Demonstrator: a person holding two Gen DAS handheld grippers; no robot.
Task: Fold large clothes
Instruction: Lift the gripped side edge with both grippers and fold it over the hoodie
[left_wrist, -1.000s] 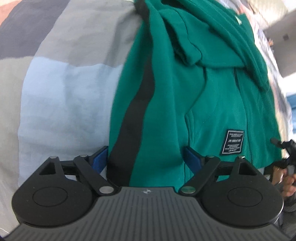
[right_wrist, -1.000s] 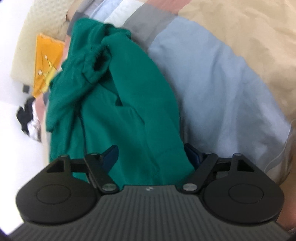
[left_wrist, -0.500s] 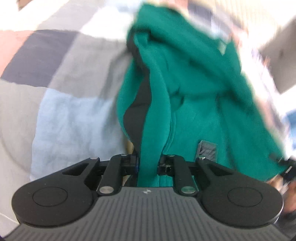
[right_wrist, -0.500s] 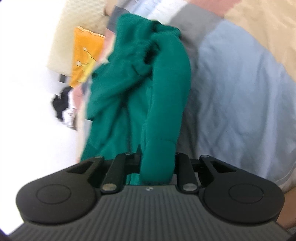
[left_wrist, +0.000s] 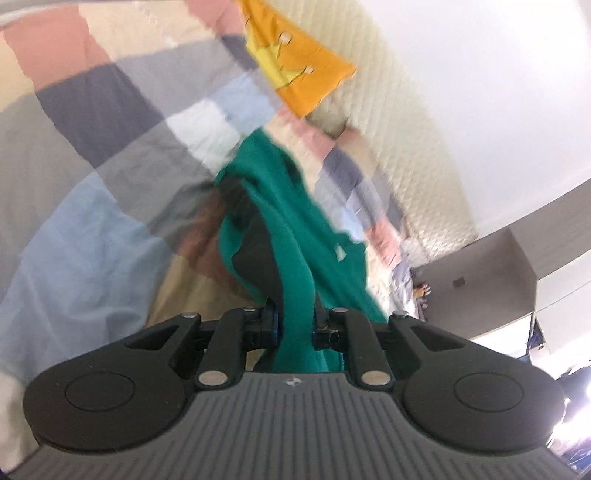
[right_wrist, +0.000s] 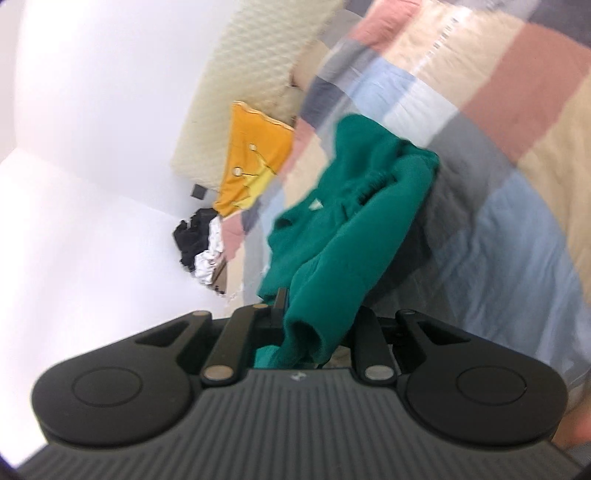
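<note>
Bed with a patchwork quilt (left_wrist: 92, 229) in blue, grey, pink and beige blocks; cream quilted headboard (left_wrist: 406, 147) and an orange pillow (left_wrist: 306, 81) at 12–1 o'clock in the left view, 11 o'clock in the right view. White wall behind; dark clothes pile (right_wrist: 199, 243) at 9 o'clock in the right view.

Green hoodie (left_wrist: 295, 236) runs from both tools toward 12 o'clock, long axis pointing away to the headboard; its far end seems to rest on the quilt, near end raised. Left gripper (left_wrist: 295, 325) pinches a bunched green edge beside the black stripe. Right gripper (right_wrist: 317, 325) is clamped on a thick roll of green fabric (right_wrist: 332, 258). Both hands sit at the near hem, equally close, tools tilted slightly downward. Frames blurred.

Judgement: near edge gets carried toward 12 o'clock over the far part, so the hoodie's axis straight ahead matters.
</note>
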